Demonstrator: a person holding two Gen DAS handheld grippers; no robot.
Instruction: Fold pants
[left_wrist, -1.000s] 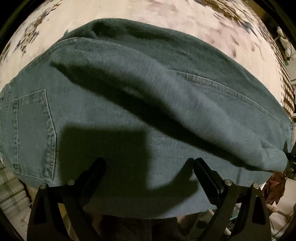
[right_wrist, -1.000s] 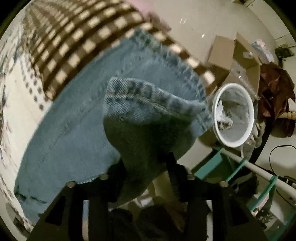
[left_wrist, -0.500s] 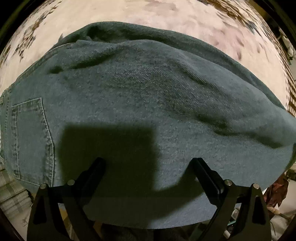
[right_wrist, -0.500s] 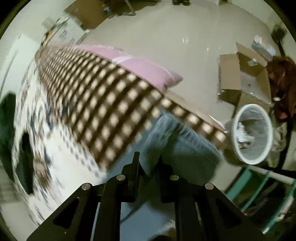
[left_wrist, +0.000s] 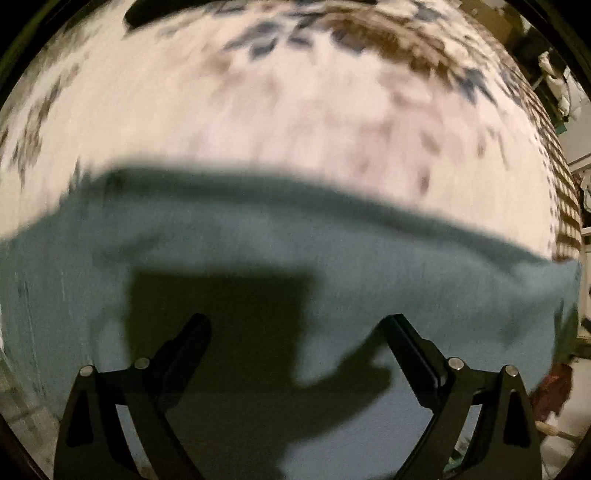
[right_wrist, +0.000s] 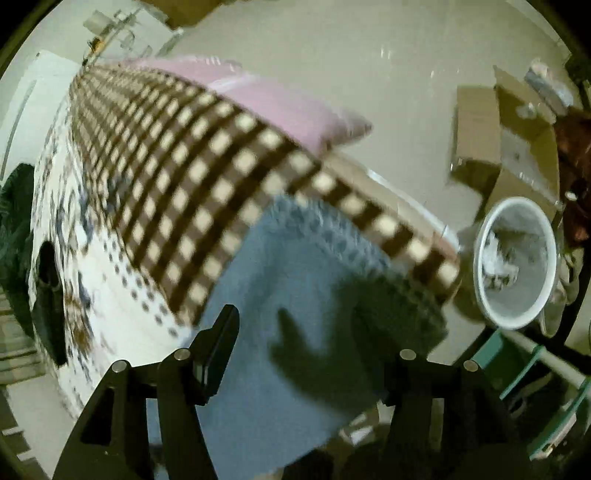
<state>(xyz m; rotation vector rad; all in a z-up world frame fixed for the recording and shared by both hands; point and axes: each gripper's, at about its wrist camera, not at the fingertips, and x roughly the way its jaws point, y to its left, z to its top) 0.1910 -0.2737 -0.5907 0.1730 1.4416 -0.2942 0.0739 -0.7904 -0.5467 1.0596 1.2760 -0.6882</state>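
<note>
Below both my grippers the pants (left_wrist: 332, 266) lie doubled over on the bed (left_wrist: 258, 122). My left gripper (left_wrist: 299, 332) gapes wide, empty; my right gripper (right_wrist: 314, 332) has just opened, nothing between. Probably one fold remains.

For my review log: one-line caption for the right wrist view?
Right gripper, jaws just opened, above blue jeans on the checked bedspread.

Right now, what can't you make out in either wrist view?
- Left wrist: motion blur wipes out seams and pocket on the jeans; near hem cut off by the bottom edge.
- Right wrist: right gripper open, its right fingertip lost in shadow.
- Bin contents too blurred to identify.
</note>
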